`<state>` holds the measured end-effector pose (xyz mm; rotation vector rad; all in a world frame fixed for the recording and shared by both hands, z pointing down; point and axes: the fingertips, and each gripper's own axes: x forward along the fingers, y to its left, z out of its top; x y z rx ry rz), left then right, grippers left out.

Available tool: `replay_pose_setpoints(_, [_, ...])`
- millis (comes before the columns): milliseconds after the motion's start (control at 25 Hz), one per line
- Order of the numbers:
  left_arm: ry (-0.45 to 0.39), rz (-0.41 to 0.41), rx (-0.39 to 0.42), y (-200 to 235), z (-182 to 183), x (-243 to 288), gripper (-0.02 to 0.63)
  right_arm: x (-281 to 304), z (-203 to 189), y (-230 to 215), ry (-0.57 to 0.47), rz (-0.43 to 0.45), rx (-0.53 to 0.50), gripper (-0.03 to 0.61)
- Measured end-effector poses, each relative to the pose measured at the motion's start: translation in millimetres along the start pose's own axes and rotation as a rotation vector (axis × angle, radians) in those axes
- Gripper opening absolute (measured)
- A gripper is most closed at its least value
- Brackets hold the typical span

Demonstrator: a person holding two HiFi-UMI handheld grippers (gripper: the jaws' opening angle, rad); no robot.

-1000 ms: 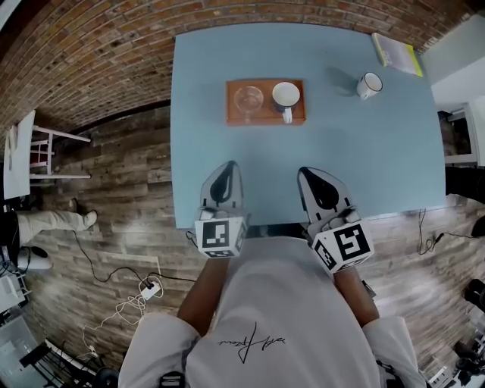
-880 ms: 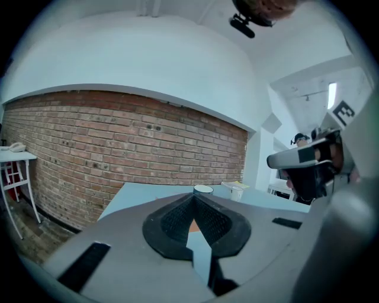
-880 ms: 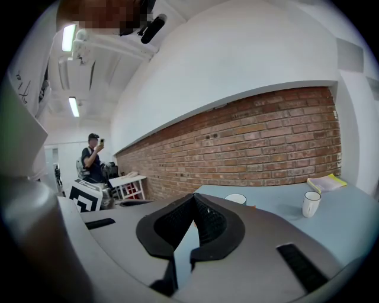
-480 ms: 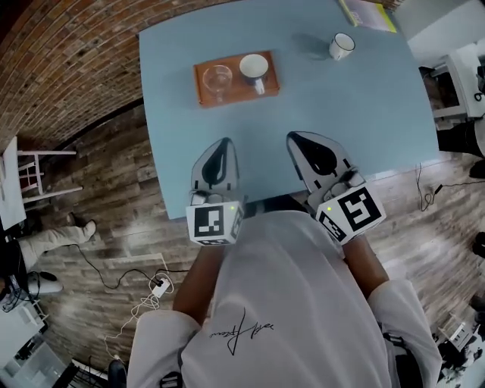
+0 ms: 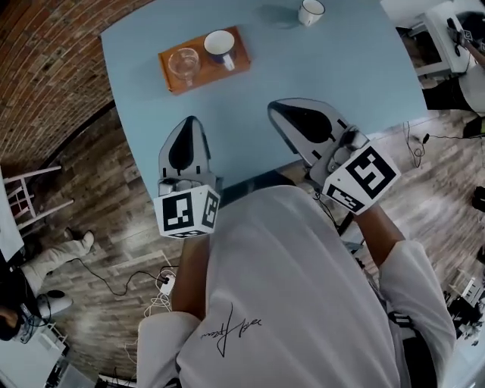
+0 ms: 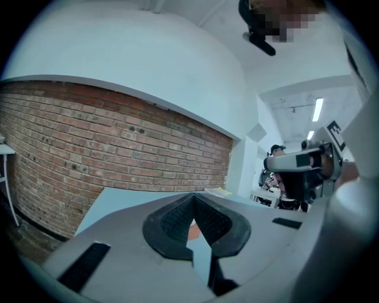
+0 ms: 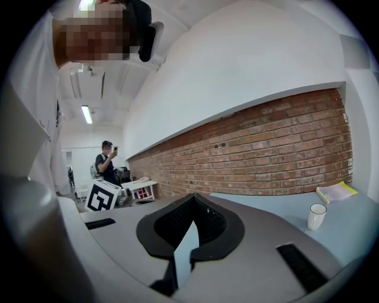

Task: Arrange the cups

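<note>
An orange tray (image 5: 241, 59) lies at the far side of the light blue table (image 5: 341, 68). It carries a clear glass (image 5: 184, 62) and a white mug with a dark rim (image 5: 220, 45). A second white cup (image 5: 311, 10) stands alone at the far right, also visible in the right gripper view (image 7: 317, 216). My left gripper (image 5: 190, 121) and right gripper (image 5: 273, 106) hover side by side over the table's near edge, both shut with nothing in them. In each gripper view the jaws meet at a point, left gripper (image 6: 192, 198) and right gripper (image 7: 192, 198), aimed nearly level.
A yellow-edged book (image 7: 334, 192) lies past the lone cup at the table's far end. A brick wall (image 6: 89, 148) runs along the table's left side. A person (image 7: 108, 161) stands in the background. Cables and a white stool (image 5: 26, 193) sit on the wood floor at left.
Both grippers have risen and look larger in the head view. The tray and lone cup have slid toward the upper left of that view. The jaws stay shut.
</note>
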<state>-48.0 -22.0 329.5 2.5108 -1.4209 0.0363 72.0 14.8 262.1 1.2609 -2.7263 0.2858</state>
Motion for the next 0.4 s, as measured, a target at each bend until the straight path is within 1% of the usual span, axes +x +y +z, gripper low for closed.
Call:
replay_pose_setpoints(160, [-0.015,-0.014,0.007,-6.0,6.3,-4.1,0.008,-2.0,1.9,4.7,0.012,0.042,-0.002,0.018])
replay_pose_setpoints(400, [-0.019,-0.009,-0.002,-2.8,7.2,-7.1,0.008,2.5,3.2,10.2,0.015,0.054,-0.002,0.018])
